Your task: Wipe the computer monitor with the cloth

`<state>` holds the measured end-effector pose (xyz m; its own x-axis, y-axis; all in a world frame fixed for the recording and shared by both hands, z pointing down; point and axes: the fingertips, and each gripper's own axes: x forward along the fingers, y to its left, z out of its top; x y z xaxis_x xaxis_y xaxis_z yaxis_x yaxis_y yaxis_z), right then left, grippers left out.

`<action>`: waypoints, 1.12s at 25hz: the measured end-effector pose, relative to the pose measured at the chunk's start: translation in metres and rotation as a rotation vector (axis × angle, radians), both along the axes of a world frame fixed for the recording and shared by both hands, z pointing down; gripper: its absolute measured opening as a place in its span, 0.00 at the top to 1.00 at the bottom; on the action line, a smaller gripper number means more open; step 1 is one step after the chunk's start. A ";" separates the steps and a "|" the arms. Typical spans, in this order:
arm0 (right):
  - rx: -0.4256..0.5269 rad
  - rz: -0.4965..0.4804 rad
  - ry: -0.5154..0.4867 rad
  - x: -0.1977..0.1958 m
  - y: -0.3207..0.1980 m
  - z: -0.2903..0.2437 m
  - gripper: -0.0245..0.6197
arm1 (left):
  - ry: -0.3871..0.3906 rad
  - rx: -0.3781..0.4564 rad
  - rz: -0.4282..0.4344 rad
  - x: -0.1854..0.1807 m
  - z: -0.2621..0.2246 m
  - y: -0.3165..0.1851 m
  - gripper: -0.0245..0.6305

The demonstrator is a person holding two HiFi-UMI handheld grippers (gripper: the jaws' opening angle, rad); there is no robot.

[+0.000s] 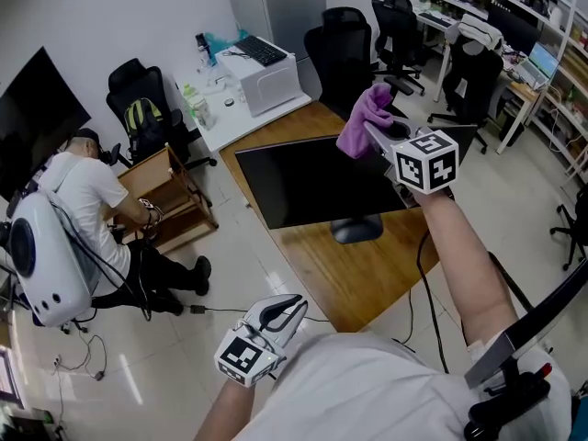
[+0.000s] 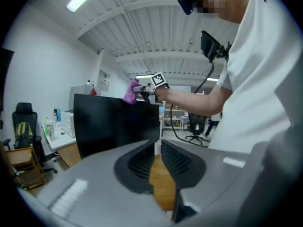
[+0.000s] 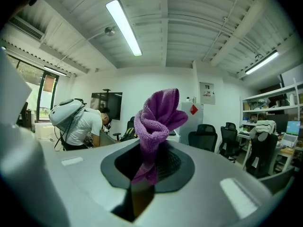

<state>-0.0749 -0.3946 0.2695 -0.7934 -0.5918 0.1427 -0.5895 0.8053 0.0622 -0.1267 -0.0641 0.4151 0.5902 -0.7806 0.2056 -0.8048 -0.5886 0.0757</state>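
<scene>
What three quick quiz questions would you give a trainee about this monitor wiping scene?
1. True or false: the left gripper has its fingers shut with nothing between them.
2. Multiple choice: what does the right gripper hold? A, a purple cloth. B, a spray bottle. C, nothing.
3. Fill in the blank: the monitor stands on a ___ desk.

Key: 1 true; 2 A; 3 wooden.
</scene>
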 end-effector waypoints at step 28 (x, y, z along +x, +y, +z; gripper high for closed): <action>0.009 0.209 0.019 0.196 -0.065 0.009 0.88 | -0.036 -0.012 0.119 0.098 -0.001 -0.052 0.86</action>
<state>0.1211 -0.4598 0.2783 -0.6507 -0.7443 0.1503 -0.7422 0.6652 0.0816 -0.0289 -0.1158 0.4139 0.6707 -0.7027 0.2374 -0.7316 -0.6794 0.0558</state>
